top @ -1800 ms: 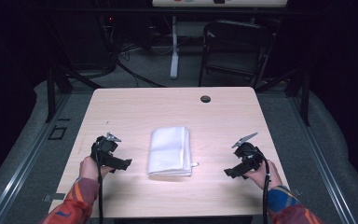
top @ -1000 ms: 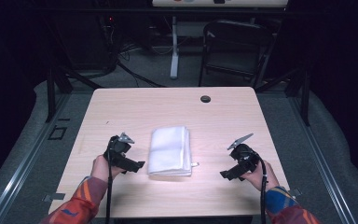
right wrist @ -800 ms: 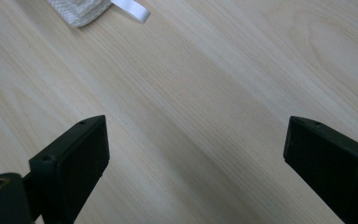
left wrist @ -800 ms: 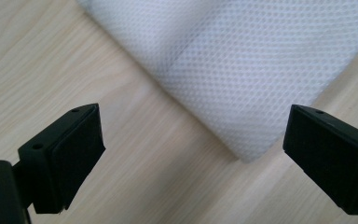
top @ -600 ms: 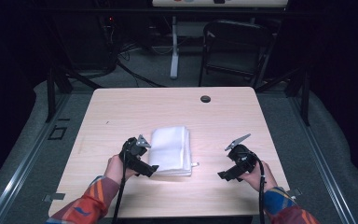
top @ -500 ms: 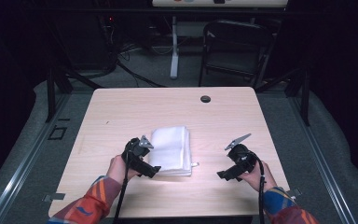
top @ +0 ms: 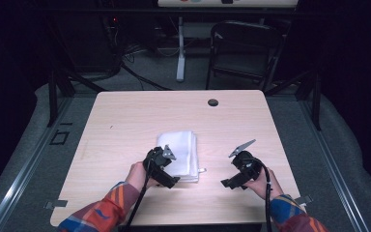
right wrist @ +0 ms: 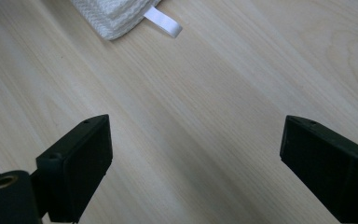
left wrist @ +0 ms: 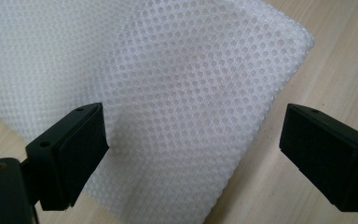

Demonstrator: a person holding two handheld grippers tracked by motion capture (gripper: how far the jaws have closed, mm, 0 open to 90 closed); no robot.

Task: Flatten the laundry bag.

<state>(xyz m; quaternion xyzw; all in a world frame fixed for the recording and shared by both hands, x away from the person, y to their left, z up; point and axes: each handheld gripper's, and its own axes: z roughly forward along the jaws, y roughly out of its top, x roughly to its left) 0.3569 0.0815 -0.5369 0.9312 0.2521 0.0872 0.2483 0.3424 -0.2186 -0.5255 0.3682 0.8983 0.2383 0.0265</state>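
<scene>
On the pale wooden table (top: 125,121), a folded white waffle-weave cloth (top: 181,152) lies near the middle. The left gripper (top: 166,169) hangs over the cloth's corner at seven o'clock, jaws wide, just closing a little, pinching nothing. The right gripper (top: 234,180) sits at four o'clock from the cloth, jaws wide over bare wood.

Left gripper (top: 170,180) low, jaws wide apart, just easing slightly closed, nothing pinched. Right gripper (top: 230,182) low, jaws spread wide. Both forearms enter from the bottom, plaid sleeves.
</scene>
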